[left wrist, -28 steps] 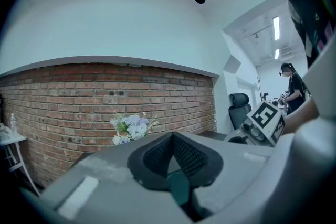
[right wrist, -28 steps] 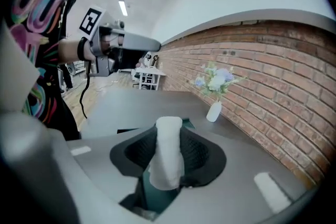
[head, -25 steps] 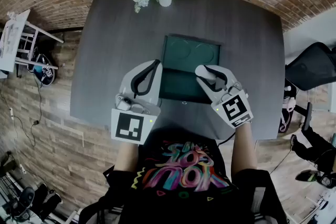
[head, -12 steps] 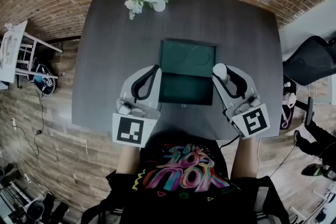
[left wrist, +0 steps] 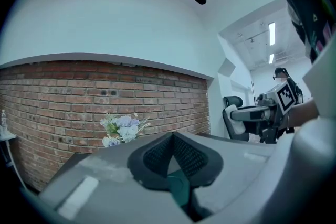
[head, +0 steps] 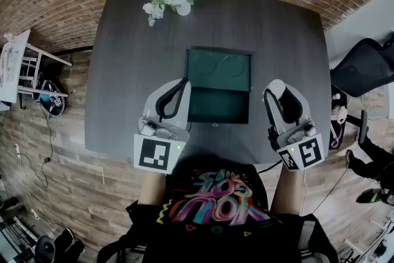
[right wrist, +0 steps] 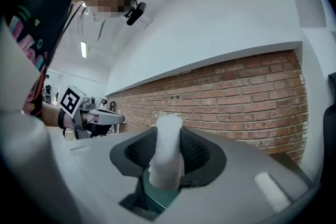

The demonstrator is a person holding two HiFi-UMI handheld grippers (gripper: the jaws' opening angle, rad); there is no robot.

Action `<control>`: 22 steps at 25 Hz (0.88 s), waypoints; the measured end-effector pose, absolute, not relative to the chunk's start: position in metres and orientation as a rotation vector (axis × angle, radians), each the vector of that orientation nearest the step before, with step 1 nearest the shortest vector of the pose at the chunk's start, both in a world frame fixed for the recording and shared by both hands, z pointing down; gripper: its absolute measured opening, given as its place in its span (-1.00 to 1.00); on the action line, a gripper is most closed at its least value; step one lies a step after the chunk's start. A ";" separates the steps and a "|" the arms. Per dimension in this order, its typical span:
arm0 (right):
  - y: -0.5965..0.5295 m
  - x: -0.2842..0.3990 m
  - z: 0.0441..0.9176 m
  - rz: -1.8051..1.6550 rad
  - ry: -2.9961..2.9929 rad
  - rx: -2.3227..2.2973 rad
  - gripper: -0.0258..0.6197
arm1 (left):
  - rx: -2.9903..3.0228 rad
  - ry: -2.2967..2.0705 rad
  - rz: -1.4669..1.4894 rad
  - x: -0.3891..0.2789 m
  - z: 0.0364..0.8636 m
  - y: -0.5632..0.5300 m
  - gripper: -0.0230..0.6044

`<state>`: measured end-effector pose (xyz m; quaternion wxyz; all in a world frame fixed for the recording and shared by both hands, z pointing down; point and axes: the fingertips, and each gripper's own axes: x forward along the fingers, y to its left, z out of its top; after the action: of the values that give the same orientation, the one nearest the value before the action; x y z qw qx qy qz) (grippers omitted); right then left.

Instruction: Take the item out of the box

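My right gripper (head: 278,88) is clamped on the white item (right wrist: 167,155), which looks like a soft roll, and holds it outside and just right of the open green box (head: 218,105), while my left gripper (head: 182,82), its jaws together and empty, sits just beside the box's left edge.
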<state>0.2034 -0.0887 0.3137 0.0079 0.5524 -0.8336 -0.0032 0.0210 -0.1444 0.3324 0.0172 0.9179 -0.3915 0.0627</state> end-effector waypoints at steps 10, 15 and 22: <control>-0.081 0.208 0.318 0.024 -2.597 1.761 -0.51 | 2.865 -1.187 0.192 0.027 0.332 -0.140 -0.92; -0.080 0.208 0.320 0.051 -2.614 1.762 -0.51 | 2.858 -1.191 0.190 0.026 0.332 -0.138 -0.92; -0.079 0.205 0.320 0.043 -2.617 1.755 -0.51 | 2.861 -1.198 0.191 0.022 0.331 -0.137 -0.92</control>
<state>0.2055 -0.0791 0.3196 -0.0049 0.5569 -0.8305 0.0138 0.0221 -0.1365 0.3310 0.0172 0.9205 -0.3855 0.0613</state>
